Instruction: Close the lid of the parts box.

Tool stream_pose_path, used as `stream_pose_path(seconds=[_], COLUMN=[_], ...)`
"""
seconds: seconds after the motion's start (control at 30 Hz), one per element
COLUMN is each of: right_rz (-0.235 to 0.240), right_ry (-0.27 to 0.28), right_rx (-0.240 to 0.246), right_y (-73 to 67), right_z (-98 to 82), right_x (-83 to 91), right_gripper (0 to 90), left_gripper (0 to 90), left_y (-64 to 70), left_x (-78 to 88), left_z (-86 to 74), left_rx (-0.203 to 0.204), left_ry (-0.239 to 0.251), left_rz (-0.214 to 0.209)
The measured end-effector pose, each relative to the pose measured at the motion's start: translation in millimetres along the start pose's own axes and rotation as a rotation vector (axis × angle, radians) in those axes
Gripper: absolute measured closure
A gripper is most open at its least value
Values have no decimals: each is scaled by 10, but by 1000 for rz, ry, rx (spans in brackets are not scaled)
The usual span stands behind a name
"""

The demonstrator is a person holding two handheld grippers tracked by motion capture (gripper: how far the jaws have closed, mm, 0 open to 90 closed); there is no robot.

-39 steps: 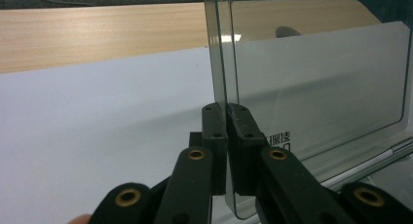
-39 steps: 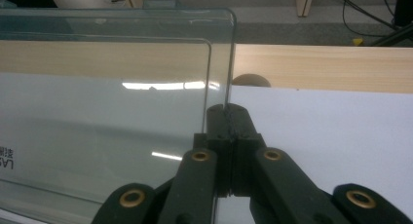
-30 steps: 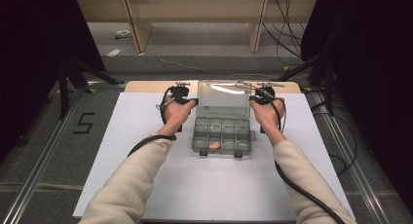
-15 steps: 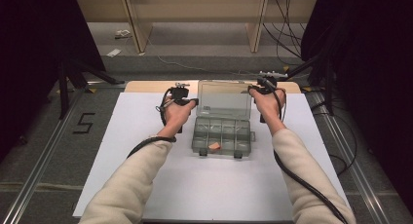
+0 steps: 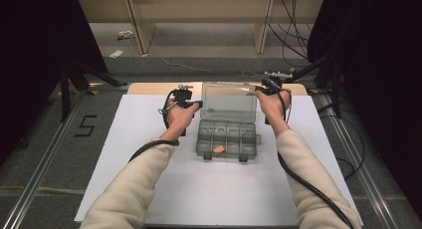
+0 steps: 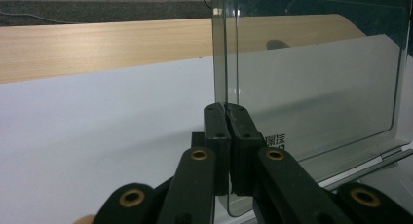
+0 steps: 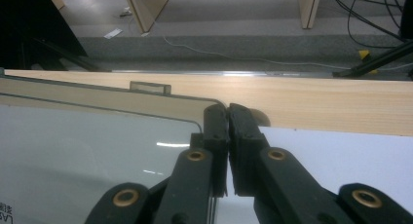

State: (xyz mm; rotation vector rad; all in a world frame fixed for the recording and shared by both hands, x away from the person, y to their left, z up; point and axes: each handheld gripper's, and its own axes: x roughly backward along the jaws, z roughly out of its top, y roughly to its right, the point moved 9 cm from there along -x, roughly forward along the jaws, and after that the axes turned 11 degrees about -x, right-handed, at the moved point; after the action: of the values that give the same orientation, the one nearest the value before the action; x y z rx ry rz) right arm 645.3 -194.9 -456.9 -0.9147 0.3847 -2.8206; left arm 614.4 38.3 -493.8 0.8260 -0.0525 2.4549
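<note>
Honestly, looks a bit dicey. Toward the far edge of the table (image 5: 124, 179), around its middle: clear box (image 5: 226, 139) with the lid (image 5: 229, 102) stood upright. Left gripper (image 6: 226, 112) clamped on the lid's left edge, right gripper (image 7: 228, 112) just done closing, pinched on the right edge near the top corner. Thin grips on slick plastic, so could easily slip off one side and twist the lid at the hinge. Could also drag the box and bounce that orange bit (image 5: 219, 149) out of its front compartment.
</note>
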Motion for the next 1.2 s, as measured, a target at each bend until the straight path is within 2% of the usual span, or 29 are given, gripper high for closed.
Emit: stream_pose_path(seconds=[0.2, 0.37, 0.57, 0.73, 0.87, 0.93, 1.0, 1.2], right_rz=[-10, -8, 1, 9, 14, 14, 20, 22], right_ry=[17, 31, 44, 48, 51, 53, 55, 56], right_rx=[10, 20, 31, 38, 41, 38, 37, 36], right_y=[-23, -58, -115, -143, -141, -133, -127, -121], right_z=[-5, 2, 14, 18, 14, 12, 11, 6], right_x=[33, 75, 127, 165, 187, 196, 208, 242], right_gripper=[881, 885, 890, 891, 891, 891, 891, 892], left_gripper=[872, 839, 752, 728, 748, 784, 805, 852], left_y=[-13, -17, -41, -50, -66, -75, -72, -66], left_x=[-13, -2, 26, 40, 50, 67, 81, 125], left_z=[-13, 5, 191, 374, 468, 502, 518, 521], left_rx=[-7, -44, -35, -54, -48, -49, -42, -54], left_ry=[-5, -15, 55, 76, 82, 91, 96, 97], left_rz=[0, 6, 18, 40, 48, 58, 55, 62])
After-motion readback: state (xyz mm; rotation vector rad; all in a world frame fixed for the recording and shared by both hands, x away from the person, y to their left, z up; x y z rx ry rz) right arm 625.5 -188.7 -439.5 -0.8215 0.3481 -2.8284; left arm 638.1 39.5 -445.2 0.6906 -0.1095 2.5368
